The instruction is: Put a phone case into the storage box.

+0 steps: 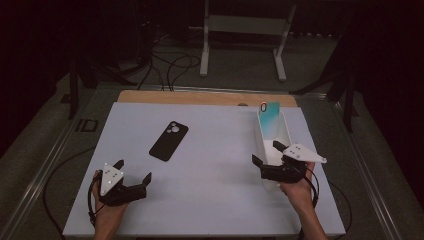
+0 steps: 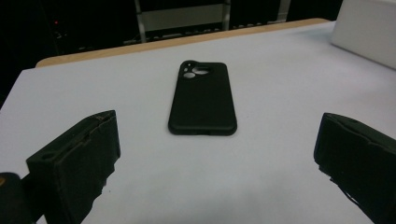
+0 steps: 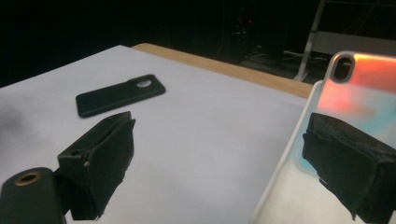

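A black phone case (image 1: 169, 140) lies flat, back up, left of the middle of the white table (image 1: 210, 200). My left gripper (image 1: 133, 171) hovers open just short of it, nothing between its jaws; the black phone case (image 2: 201, 98) sits straight ahead of the left gripper (image 2: 217, 140). A teal-and-pink phone case (image 1: 269, 119) leans inside a white bin (image 1: 260, 145) at the right. My right gripper (image 1: 267, 153) is open at the bin's near end, one jaw outside the left wall, the other over the bin. From the right gripper (image 3: 219, 130), the coloured case (image 3: 359, 84) is close.
A wooden strip (image 1: 200, 97) runs along the table's far edge. Behind it a white metal frame (image 1: 245, 30) stands on the floor among cables (image 1: 170, 65). Metal rails (image 1: 45, 170) flank the table. The bin's corner (image 2: 369, 32) is far right.
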### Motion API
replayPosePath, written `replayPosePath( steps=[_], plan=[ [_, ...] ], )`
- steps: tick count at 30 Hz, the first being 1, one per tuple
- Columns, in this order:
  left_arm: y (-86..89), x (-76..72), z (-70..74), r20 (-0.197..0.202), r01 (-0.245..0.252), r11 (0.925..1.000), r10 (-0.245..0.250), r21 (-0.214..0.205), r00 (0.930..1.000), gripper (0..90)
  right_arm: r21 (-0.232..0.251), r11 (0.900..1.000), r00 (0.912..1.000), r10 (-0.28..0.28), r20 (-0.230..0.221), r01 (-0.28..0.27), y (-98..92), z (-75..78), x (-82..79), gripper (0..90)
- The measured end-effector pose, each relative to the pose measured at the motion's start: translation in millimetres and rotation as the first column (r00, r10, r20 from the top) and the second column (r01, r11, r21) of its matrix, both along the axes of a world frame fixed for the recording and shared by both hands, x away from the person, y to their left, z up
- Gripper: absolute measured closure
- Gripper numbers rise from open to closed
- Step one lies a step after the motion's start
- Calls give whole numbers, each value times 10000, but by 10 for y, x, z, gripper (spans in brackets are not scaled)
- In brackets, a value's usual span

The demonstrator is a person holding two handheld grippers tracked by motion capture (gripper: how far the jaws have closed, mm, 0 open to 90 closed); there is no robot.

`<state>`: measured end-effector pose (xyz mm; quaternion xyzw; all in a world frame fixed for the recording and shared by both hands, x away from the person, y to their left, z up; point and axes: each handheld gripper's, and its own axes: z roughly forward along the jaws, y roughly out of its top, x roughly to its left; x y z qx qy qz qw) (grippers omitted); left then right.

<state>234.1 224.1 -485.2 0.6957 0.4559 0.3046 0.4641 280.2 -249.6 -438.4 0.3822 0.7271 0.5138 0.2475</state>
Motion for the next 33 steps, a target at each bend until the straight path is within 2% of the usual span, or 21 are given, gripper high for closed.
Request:
replayPosePath(
  steps=[7,14,22,25,33],
  plan=[
    [-4,40,55,-21,99,9999,-99,-74,9999,4,133,9998,9998,151,128,-153,-15,-139,-151,89],
    [-63,131,138,-237,322,9995,-321,30,9992,1,256,9997,9997,58,256,-65,-20,-162,-192,89],
    [-103,400,242,-812,425,9987,-403,263,9959,0,416,9991,9995,-100,291,87,-71,-161,-210,90],
    [-132,504,249,-1021,414,9978,-360,512,9941,0,415,9990,9994,-197,278,185,-90,-162,-217,89],
    [-200,785,226,-1744,546,9953,-400,794,9839,0,476,9988,9997,-147,198,138,-90,-164,-221,90]
  ],
)
